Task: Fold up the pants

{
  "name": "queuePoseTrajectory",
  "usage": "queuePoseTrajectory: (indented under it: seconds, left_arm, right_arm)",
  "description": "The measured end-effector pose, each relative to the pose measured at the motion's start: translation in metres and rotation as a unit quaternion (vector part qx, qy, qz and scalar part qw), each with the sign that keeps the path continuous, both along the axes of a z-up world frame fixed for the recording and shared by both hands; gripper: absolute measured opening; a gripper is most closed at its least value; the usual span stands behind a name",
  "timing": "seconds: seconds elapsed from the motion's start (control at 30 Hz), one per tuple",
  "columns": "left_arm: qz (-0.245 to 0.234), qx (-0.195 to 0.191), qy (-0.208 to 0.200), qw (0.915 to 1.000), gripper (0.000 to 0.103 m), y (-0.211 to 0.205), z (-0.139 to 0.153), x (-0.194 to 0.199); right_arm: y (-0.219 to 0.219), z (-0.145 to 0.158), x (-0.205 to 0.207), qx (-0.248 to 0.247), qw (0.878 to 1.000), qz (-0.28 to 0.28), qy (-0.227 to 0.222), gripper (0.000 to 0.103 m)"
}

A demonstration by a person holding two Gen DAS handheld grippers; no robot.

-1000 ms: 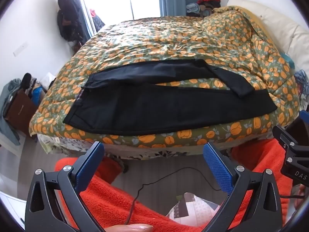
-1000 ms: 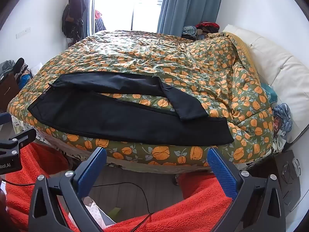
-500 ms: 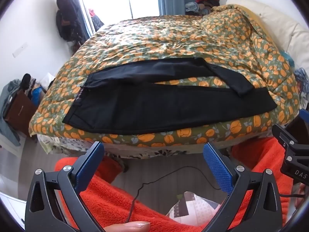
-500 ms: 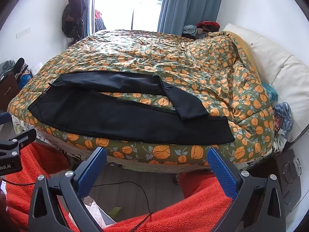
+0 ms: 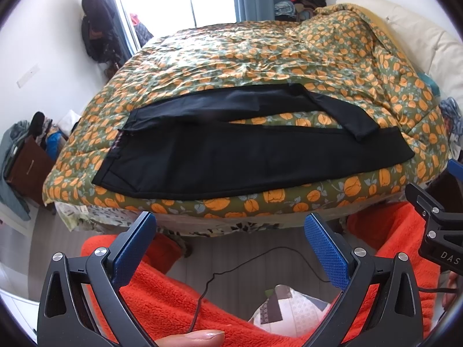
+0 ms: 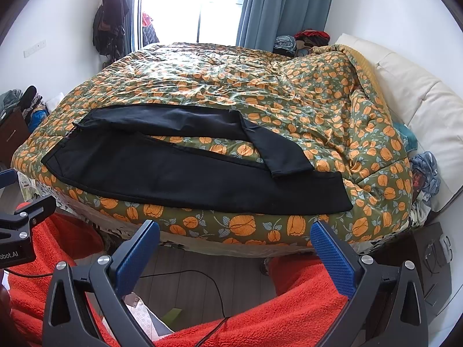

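The black pants (image 5: 254,159) are laid out flat across the near edge of the bed, on a green duvet (image 6: 260,86) printed with orange fruits. The waist is placed toward the left and the two leg ends toward the right. The near leg runs along the edge of the mattress; the far leg is bent, so that its end lies over the near leg, and a strip of the duvet is seen between them.

Writing can be read only in part: "DAS" on the right gripper's body as seen from the left wrist, and "obot.AI" on the left gripper's body as seen from the right wrist.

The left gripper (image 5: 230,241) is held released, its blue pads (image 5: 325,248) wide apart and nothing between them. The right gripper (image 6: 234,248) is spread open in the same way, and it is empty. Both are kept in front of the bed, apart from the pants, above an orange fleece garment (image 6: 303,303). A strip of grey floor (image 5: 260,248) with a thin black cable (image 5: 246,266) is seen between the fleece and the bed. A fingertip (image 5: 191,338) is seen at the bottom of the left view.
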State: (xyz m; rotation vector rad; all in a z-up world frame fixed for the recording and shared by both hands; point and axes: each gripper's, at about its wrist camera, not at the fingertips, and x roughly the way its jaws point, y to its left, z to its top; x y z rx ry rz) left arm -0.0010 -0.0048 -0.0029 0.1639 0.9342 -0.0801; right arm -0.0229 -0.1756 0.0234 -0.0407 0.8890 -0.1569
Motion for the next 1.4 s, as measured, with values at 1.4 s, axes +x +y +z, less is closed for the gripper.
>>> queuePoseTrajectory:
  seconds: [1.4]
  left_arm:
    - [-0.005, 0.013, 0.002, 0.9999, 0.102, 0.000, -0.004, 0.001]
  right_arm:
    - [0.006, -0.001, 0.001, 0.011, 1.000, 0.015, 0.001, 0.103]
